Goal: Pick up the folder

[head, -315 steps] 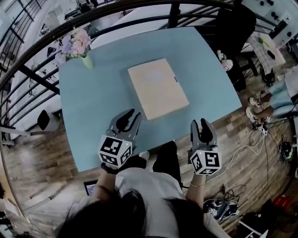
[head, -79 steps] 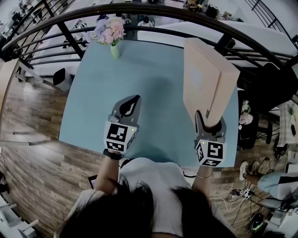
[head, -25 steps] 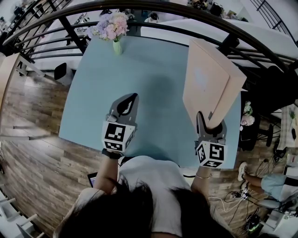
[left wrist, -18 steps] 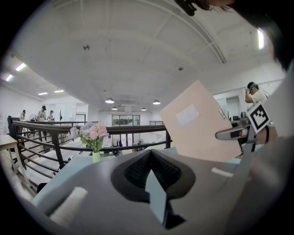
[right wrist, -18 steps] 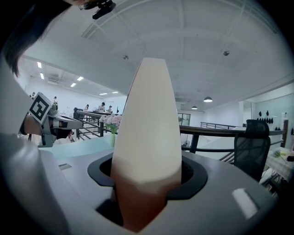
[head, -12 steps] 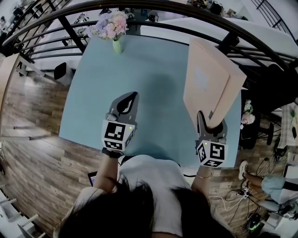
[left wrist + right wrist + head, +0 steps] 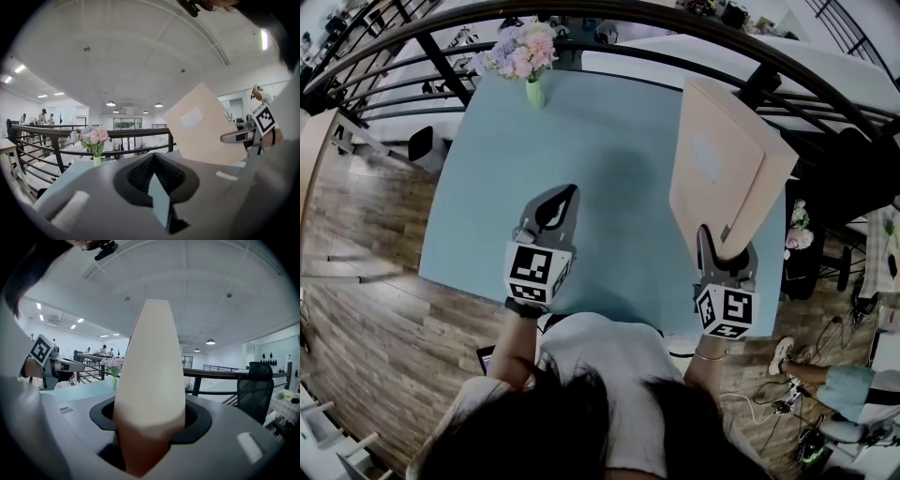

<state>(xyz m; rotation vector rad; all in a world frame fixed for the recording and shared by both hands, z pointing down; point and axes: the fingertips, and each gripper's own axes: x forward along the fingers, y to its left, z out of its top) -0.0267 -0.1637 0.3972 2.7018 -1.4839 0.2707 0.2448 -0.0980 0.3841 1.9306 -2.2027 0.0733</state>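
Observation:
A thick beige folder with a pale label stands upright above the right side of the light blue table, lifted off it. My right gripper is shut on the folder's lower edge. In the right gripper view the folder rises edge-on from between the jaws. My left gripper hovers over the table's near middle, shut and empty. The left gripper view shows its own closed jaws, with the folder and the right gripper off to the right.
A small green vase of pink and purple flowers stands at the table's far left corner. A black railing curves behind the table. A dark office chair sits to the right. Wooden floor lies to the left, cables at the lower right.
Nothing on the table or in the grippers has moved over the last second. Much earlier the folder lay flat on the table with both grippers near the front edge.

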